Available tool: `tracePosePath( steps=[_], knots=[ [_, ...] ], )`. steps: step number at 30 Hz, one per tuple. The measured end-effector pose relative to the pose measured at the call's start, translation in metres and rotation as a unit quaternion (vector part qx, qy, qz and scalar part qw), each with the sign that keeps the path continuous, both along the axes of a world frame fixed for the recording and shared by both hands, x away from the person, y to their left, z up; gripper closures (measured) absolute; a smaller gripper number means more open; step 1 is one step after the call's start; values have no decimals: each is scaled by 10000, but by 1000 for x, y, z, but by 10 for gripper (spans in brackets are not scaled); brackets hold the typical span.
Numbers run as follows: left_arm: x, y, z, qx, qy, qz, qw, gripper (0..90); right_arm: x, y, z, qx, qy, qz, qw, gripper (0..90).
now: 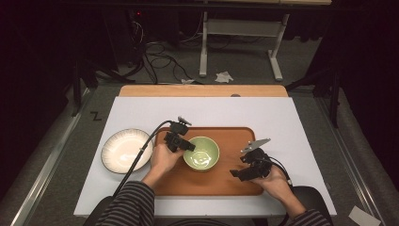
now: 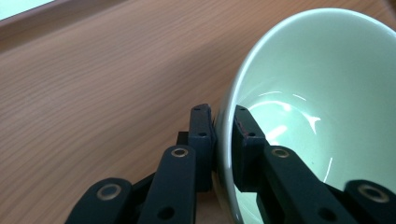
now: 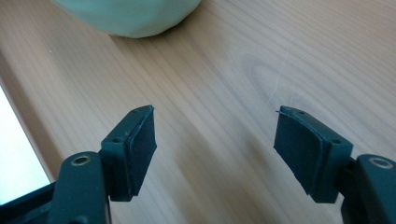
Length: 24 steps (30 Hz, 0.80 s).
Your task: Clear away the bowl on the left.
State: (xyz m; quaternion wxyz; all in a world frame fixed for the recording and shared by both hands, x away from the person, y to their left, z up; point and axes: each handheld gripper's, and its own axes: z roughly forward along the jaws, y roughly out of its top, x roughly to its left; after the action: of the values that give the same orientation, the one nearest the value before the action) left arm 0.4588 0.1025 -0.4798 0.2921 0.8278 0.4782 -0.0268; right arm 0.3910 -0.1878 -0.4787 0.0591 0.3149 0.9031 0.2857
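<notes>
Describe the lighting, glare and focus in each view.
High view: the white table top is evenly lit, the surrounding room falls into darkness, and detail is soft. Left gripper view: curved glare streaks shine inside the green bowl, whose rim sits between the left hand-held gripper pads; the nearest links blur. Right gripper view: the wooden tray grain is sharp, with a soft shadow beneath the open right hand-held gripper.
</notes>
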Motion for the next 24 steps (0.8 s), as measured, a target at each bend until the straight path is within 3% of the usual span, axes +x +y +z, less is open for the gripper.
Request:
tracePosePath(
  steps=[9, 17, 24],
  knots=[
    [-1, -1, -2, -57, -24, -11, 10000, 747, 0, 1, 0, -10, 15, 32, 10000, 309],
    [-2, 0, 1, -27, -187, 5, 9998, 534, -1, 2, -1, -22, 37, 59, 10000, 308],
    [-4, 6, 10, -132, -384, 58, 9992, 449, 0, 1, 0, 8, 30, 38, 10000, 308]
  ],
)
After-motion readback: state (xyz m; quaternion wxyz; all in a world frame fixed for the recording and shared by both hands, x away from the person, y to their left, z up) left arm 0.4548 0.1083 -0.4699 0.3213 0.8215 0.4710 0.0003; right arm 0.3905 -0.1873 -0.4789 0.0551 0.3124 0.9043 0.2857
